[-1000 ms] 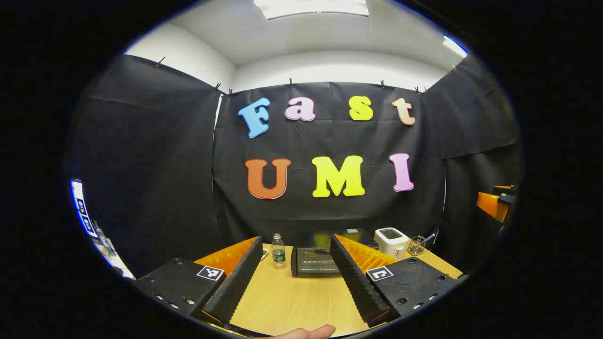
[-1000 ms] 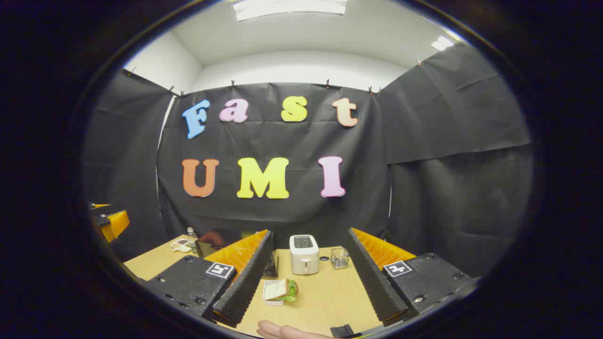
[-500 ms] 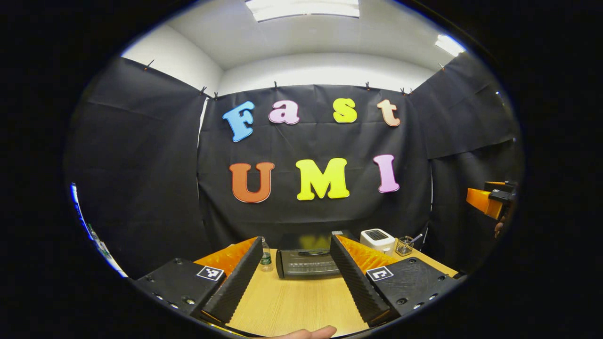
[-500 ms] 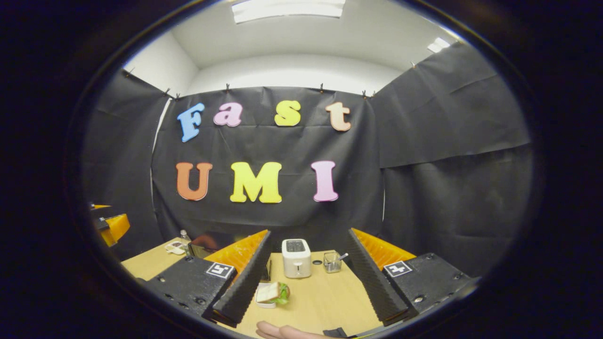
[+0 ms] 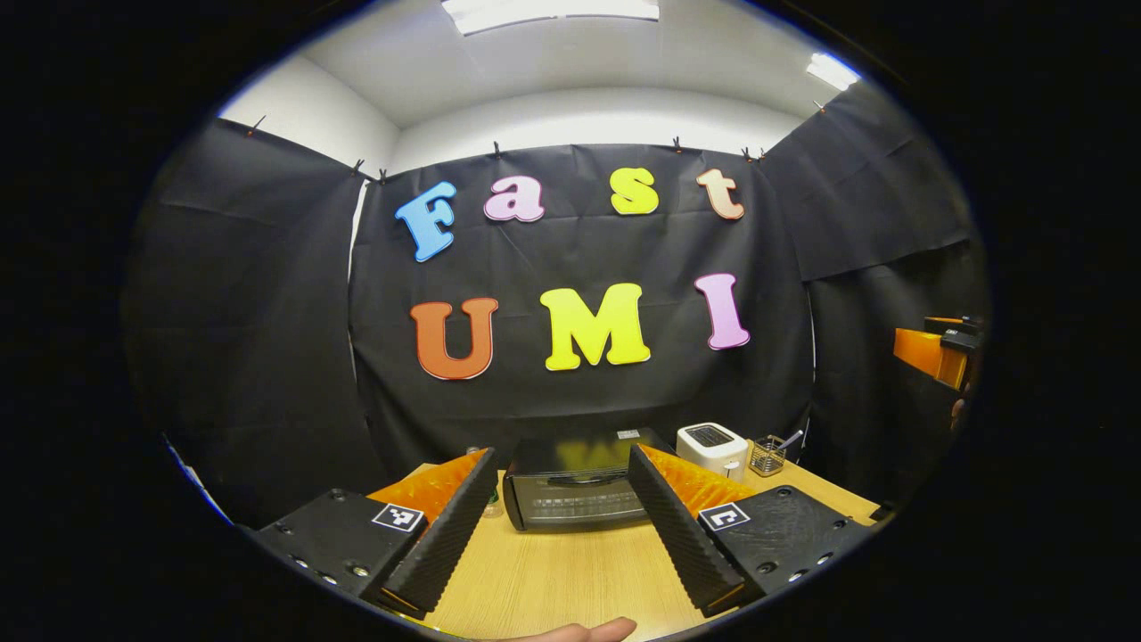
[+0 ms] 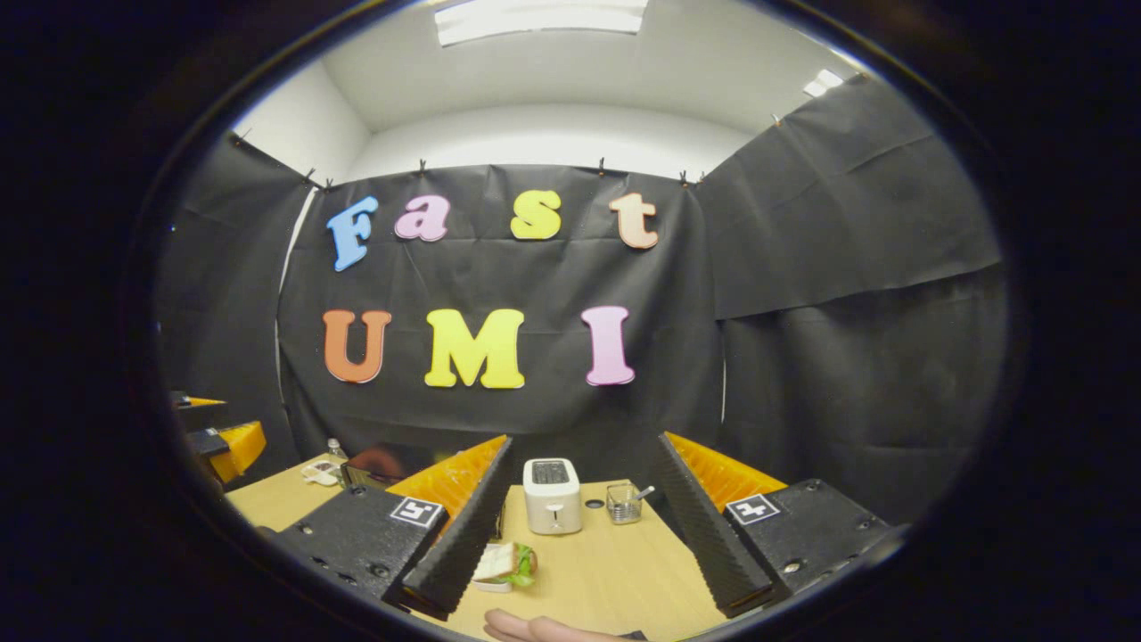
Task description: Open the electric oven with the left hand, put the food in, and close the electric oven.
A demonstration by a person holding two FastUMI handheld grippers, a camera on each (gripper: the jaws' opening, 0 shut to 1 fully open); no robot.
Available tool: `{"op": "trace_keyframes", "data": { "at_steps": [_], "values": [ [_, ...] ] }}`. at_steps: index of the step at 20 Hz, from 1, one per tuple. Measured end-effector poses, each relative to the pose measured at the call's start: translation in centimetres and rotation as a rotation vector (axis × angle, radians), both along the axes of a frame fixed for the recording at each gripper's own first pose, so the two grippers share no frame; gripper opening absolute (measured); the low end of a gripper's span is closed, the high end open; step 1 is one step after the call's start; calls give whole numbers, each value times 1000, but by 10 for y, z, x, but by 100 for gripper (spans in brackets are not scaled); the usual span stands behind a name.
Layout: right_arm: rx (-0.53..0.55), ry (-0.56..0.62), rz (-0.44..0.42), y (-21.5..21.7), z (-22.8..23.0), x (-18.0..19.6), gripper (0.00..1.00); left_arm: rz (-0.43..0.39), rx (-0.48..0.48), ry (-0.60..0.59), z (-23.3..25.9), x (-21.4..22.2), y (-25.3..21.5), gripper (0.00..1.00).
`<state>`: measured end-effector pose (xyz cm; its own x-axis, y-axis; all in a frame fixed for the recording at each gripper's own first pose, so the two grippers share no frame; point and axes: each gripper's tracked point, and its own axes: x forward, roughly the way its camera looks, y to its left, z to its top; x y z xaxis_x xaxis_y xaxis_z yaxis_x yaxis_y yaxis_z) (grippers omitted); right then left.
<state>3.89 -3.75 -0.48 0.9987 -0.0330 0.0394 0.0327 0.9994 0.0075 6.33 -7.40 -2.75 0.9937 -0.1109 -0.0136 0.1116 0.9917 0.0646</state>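
Oven (image 5: 575, 489) sits shut straight ahead of the left gripper (image 5: 557, 526), whose jaws stand apart, handle lying crosswise; the sandwich (image 6: 504, 565) waits by the right gripper (image 6: 579, 539), also spread.

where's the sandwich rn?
In the right gripper view, the sandwich lies in a small white dish on the table, just in front of the toaster, beside the right gripper's left finger.

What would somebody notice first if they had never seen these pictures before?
Probably the black electric oven, door shut, at the back of the wooden table, straight ahead between the open fingers of the left gripper. Next, the white toaster ahead of the open right gripper, and the sandwich on its little dish by that gripper's left finger.
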Motion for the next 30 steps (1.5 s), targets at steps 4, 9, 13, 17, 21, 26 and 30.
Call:
{"op": "trace_keyframes", "data": {
  "at_steps": [4,9,13,17,21,26,30],
  "values": [
    [-2,29,33,0,-11,22,89,-18,39,17,-10,48,-23,96],
    [20,72,66,-5,-21,48,90,-56,-14,123,-42,127,-53,96],
    [8,52,32,-22,-21,58,89,-50,-9,213,-82,192,-63,96],
    [2,43,23,-31,-24,64,100,-41,-4,307,-125,237,-71,97],
    [7,50,20,-38,-32,68,89,-41,-16,381,-159,264,-74,97],
    [11,72,15,-48,-44,74,100,-36,-26,444,-190,284,-72,96],
    [11,73,8,-55,-47,75,100,-18,-28,494,-208,286,-68,98]
  ]
}}
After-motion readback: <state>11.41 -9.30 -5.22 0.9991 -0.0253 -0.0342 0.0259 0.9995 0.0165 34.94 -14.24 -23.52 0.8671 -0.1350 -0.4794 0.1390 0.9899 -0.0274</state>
